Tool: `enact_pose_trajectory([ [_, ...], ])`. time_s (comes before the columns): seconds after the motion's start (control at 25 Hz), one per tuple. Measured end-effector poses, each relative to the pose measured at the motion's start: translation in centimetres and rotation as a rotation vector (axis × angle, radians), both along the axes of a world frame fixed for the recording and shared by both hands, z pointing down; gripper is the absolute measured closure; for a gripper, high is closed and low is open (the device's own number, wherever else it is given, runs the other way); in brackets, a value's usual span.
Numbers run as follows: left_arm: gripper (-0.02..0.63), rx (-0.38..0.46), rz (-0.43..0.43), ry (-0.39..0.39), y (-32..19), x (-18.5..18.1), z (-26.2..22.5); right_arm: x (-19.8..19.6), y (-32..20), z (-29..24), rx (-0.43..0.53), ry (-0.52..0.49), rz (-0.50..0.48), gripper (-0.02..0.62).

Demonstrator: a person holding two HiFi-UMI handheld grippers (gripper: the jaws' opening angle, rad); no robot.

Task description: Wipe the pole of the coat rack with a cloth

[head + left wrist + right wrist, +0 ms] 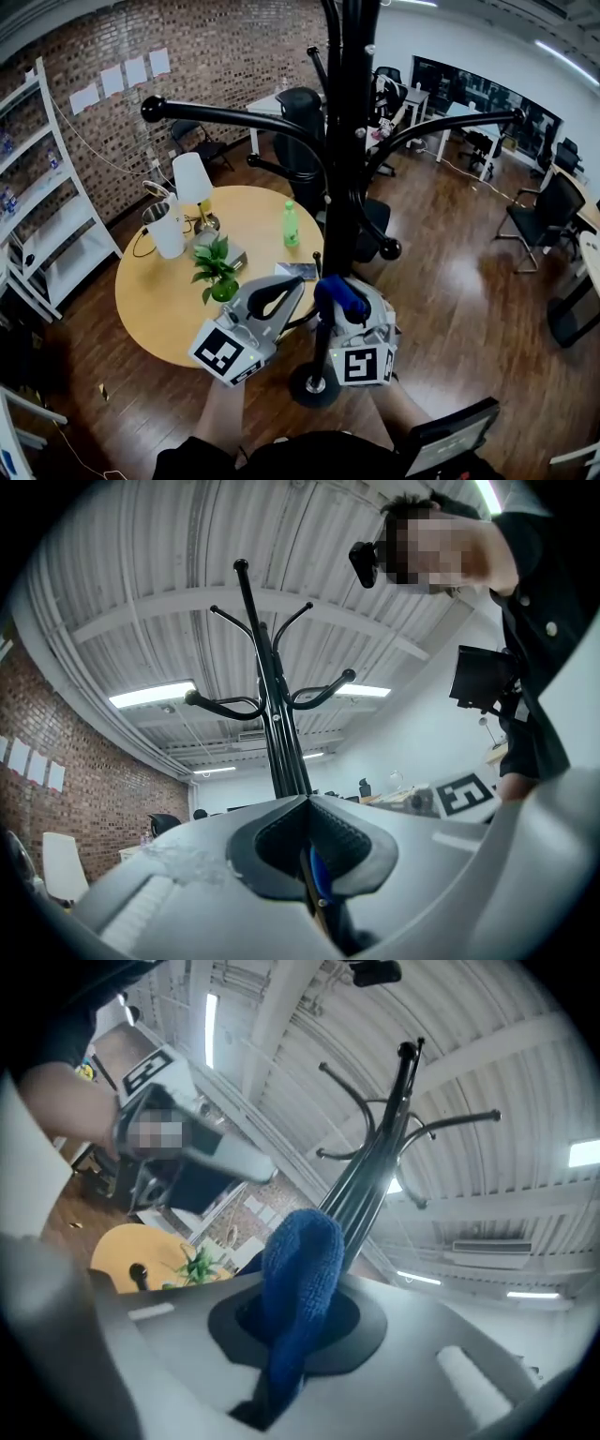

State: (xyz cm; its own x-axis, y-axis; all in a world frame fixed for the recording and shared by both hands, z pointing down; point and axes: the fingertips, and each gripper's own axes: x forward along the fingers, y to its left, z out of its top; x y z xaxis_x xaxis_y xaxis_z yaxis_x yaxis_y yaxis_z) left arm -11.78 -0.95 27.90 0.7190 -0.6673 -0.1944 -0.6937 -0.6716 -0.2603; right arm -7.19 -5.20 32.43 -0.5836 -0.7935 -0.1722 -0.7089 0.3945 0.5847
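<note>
The blue cloth (pixel 300 1260) was clamped in the right gripper (pixel 294 1327) and pressed low against the pole (pixel 339 225) for wiping, the left gripper (pixel 306 804) held alongside with jaws together.

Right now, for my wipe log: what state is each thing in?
Coat rack: upright, hooks bare.
Cloth: bunched, clamped.
Right gripper: fingers shut on the Cloth.
Left gripper: fingers shut, nothing held.
Green bottle: upright on the round table.
</note>
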Motion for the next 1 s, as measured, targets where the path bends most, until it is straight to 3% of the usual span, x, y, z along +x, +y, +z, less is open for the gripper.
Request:
enact_pose_trajectory([
  [0.2, 0.603, 0.0, -0.003, -0.003, 0.1, -0.3, 0.1, 0.9, -0.3, -9.6, 0.167, -0.081, -0.016, 0.572],
  [0.32, 0.603, 0.011, -0.01, 0.002, 0.3, -0.9, -0.2, 1.1, -0.3, -13.4, 0.216, -0.105, -0.038, 0.572],
  [0.48, 0.603, 0.031, -0.021, 0.006, 0.7, -1.8, -0.6, 1.5, 0.3, -17.1, 0.24, -0.282, -0.09, 0.572],
  [0.8, 0.603, 0.03, 0.005, 0.014, 1.1, -3.7, -0.7, 1.4, 0.4, -16.9, 0.275, -0.289, -0.026, 0.572],
  [1.0, 0.603, 0.024, 0.059, 0.004, 1.1, -4.7, -0.2, 1.4, 0.0, -13.1, 0.225, -0.264, 0.039, 0.572],
])
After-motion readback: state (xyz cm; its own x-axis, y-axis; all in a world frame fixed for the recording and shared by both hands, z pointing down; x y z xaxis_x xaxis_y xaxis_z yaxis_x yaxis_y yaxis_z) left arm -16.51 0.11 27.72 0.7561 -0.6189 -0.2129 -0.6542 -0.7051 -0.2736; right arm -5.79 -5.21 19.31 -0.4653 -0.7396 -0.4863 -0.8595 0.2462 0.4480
